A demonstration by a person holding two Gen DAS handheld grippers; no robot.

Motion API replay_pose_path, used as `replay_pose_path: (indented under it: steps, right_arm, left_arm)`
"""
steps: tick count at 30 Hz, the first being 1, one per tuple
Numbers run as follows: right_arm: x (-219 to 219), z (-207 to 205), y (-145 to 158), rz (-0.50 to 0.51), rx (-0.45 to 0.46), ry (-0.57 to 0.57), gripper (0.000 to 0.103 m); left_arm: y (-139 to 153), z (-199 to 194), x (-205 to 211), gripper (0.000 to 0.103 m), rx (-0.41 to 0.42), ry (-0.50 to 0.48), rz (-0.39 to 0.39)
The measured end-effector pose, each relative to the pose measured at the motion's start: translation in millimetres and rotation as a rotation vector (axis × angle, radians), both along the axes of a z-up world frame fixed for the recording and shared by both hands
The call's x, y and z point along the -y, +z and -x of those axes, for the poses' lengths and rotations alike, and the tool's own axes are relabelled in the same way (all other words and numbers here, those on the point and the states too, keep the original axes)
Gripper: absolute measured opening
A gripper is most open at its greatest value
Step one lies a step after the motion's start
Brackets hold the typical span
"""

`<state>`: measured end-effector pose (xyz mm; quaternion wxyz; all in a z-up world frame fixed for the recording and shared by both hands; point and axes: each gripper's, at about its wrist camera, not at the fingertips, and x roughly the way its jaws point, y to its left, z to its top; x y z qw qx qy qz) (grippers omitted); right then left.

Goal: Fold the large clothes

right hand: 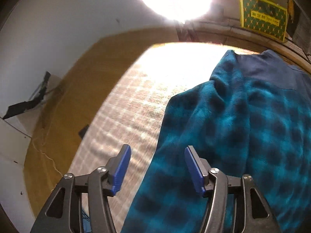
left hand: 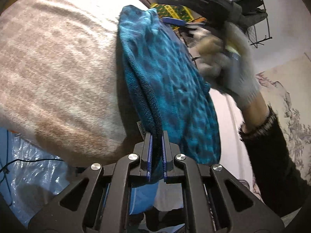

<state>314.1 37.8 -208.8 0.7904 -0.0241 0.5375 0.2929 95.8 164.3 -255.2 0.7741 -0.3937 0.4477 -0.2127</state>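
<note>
A teal and dark blue patterned fleece garment [left hand: 167, 81] lies folded in layers on a beige checked blanket [left hand: 58, 68]. My left gripper [left hand: 157, 136] is shut on the garment's near edge, the blue pads pinching the stacked layers. The right gripper [left hand: 175, 22] shows in the left wrist view at the garment's far end, held by a gloved hand [left hand: 223, 64] and blurred. In the right wrist view my right gripper [right hand: 157, 151] is open and empty above the garment's left edge [right hand: 223, 136], where the blanket [right hand: 132, 106] begins.
A yellow-brown floor [right hand: 73, 87] borders the blanket on the left. A green and yellow patterned box [right hand: 262, 17] stands at the far right. A wire rack [left hand: 260, 19] holds dark clothes. Blue plastic wrap [left hand: 29, 165] lies at the lower left.
</note>
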Motion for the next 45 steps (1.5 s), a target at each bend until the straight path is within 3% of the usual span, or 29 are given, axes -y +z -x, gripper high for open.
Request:
replay_pose_path:
  steps: [4,13,19,21,23,25,29,31,45]
  right_arm:
    - [-31,-26,-25,0.079,-0.016,-0.026,0.065]
    - [-81,-62,-55,0.246,0.052,-0.024,0.067]
    - [-92,-75,-78,0.341,0.057,-0.026,0.066]
    - [-92,-76,-82,0.368,0.066,-0.012,0.06]
    - [-92,-76,-82,0.404,0.091,0.0,0.04]
    - [-87,-77,-82,0.414,0.099,-0.003,0.028]
    - [-71,-81,-77,0.362,0.096,0.003,0.009]
    - [-60,-84,-73,0.308,0.08,-0.005,0.006]
    - [49,-97,-15,-0.139,0.072,-0.136,0.004]
  left_arm:
    - [2,-7,3,0.006,0.004,-0.015,0.063]
    - [5,-19,9,0.006,0.006,-0.033,0.078]
    - [3,-17,9,0.006,-0.005,-0.032,0.075]
    - [6,-18,11,0.006,-0.002,-0.034,0.064]
    - [9,-20,14,0.006,0.002,-0.037,0.05]
    - [11,-17,18,0.006,0.006,-0.038,0.041]
    - [17,-16,25,0.005,0.013,-0.036,0.021]
    - [17,-15,27,0.005,0.011,-0.032,0.023]
    - [48,-15,74,0.005,0.096,-0.11,-0.079]
